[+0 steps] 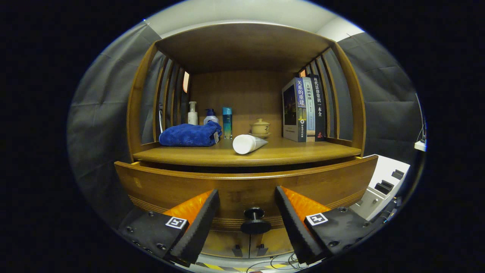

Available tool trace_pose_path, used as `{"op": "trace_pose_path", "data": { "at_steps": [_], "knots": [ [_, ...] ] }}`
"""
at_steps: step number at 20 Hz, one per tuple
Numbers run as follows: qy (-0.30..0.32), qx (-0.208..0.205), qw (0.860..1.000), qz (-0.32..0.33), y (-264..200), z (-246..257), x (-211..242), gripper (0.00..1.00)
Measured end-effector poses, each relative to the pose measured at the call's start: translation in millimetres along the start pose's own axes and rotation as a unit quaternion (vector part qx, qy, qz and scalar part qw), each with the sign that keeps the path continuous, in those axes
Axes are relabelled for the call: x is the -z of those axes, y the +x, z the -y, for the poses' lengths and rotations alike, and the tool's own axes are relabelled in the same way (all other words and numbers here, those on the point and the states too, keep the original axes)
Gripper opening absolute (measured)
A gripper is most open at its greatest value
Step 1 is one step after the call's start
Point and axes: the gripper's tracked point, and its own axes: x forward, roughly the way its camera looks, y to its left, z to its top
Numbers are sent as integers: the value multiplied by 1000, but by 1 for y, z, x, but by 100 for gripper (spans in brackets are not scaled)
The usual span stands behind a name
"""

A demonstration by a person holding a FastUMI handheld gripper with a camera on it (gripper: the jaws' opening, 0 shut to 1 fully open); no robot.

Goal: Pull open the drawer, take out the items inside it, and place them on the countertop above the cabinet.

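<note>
The gripper point(247, 203) has its 2 fingers spread apart, with the round black knob point(255, 222) of the brown wooden drawer point(159, 185) between them, untouched.

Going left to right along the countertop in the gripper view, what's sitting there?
Blue towel → white tube lying on its side → lidded teacup on a saucer → row of upright books. The bottles behind the towel overlap it, so I left them out. The hand-held gripper is open, fingers either side of the drawer knob.
</note>
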Motion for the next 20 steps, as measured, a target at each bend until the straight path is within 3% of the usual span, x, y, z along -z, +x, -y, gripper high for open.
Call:
{"op": "trace_pose_path", "data": {
  "at_steps": [6,12,15,20],
  "knots": [
    [4,1,1000,-12,28,1,-4,98],
    [10,17,999,-26,27,7,4,98],
    [35,30,999,3,1,18,-18,98],
    [32,3,999,41,-75,20,-84,98]
  ]
}}
